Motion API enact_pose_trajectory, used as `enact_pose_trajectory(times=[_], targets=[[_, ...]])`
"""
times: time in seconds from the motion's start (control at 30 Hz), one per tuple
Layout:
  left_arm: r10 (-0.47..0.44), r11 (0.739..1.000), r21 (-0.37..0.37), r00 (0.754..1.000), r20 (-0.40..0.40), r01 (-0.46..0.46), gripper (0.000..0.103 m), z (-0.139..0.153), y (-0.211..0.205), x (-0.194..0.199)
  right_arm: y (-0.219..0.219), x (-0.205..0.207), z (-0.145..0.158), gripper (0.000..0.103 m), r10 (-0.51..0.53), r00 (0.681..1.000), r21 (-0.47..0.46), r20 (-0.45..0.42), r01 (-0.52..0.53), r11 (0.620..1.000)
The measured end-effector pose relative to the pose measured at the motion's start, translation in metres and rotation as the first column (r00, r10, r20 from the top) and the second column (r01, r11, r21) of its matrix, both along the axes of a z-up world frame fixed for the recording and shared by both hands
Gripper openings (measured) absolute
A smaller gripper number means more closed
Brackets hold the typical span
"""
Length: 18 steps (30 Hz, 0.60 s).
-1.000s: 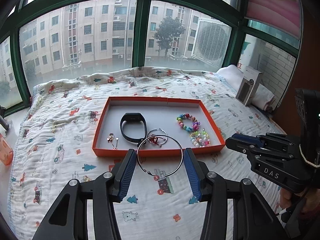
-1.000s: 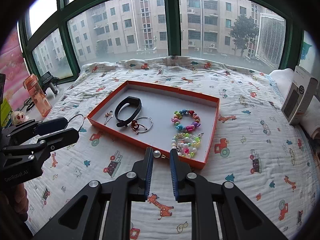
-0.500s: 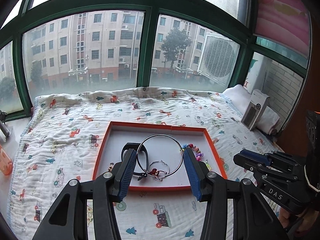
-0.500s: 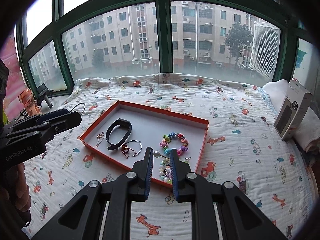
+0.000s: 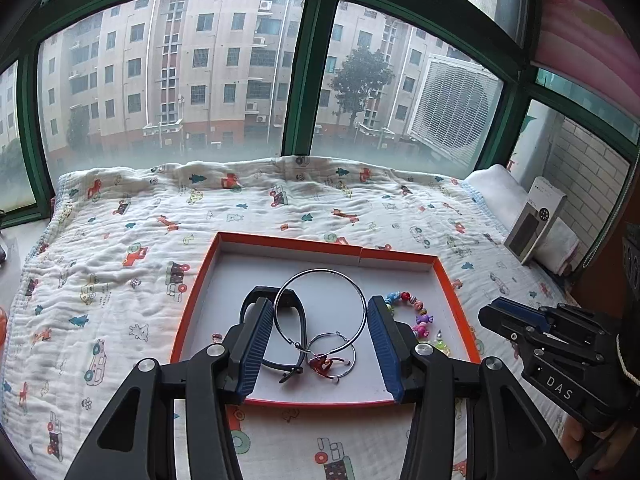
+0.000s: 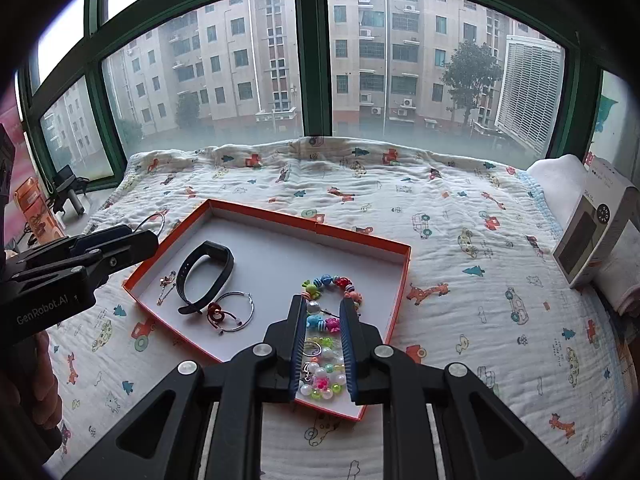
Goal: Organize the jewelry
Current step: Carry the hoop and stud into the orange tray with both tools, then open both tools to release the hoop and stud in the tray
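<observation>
Quilted bed cover [image 5: 120,240] under orange tray [image 5: 192,300], tray near window. Left gripper [image 5: 320,344] clamps large silver hoop [image 5: 320,276] between pads, above tray middle. Hoop plane faces camera, no long axis, clasp end at bottom toward black band [image 6: 206,276]. Advice: lower before release, choose bare grey floor, avoid small hoop [image 5: 332,354]. Right gripper [image 6: 323,344] nearly closed, pinching small pearl earring [image 6: 313,306], over bead bracelets [image 6: 328,284].

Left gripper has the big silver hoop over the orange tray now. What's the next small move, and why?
Probably lower the left gripper a little, then open its fingers. The large silver wire hoop it clamps hangs above the orange-rimmed cardboard tray, over the black wristband and small silver hoop earring; a short drop avoids tangling.
</observation>
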<state>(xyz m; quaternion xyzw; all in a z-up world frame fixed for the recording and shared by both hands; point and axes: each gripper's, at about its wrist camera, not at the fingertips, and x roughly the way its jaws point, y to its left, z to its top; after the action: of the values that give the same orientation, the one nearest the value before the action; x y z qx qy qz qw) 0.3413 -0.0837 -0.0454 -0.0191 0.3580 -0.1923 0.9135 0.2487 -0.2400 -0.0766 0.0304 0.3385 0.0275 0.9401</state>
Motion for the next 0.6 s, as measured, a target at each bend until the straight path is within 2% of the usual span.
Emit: enact_pose_trajectory(times=[0.33, 0.6], targets=[[-0.014, 0.999, 0.048, 0.997, -0.078, 0.017, 0.052, -0.049, -0.009, 0.023, 0.002, 0.015, -0.036, 0.020, 0.015, 0.996, 0.023, -0.083, -0.013, 1.000], [-0.018, 0.997, 0.070, 0.994, -0.108, 0.025, 0.053, -0.064, -0.011, 0.026, 0.003, 0.017, -0.046, 0.020, 0.028, 0.994, 0.036, -0.108, -0.024, 0.999]])
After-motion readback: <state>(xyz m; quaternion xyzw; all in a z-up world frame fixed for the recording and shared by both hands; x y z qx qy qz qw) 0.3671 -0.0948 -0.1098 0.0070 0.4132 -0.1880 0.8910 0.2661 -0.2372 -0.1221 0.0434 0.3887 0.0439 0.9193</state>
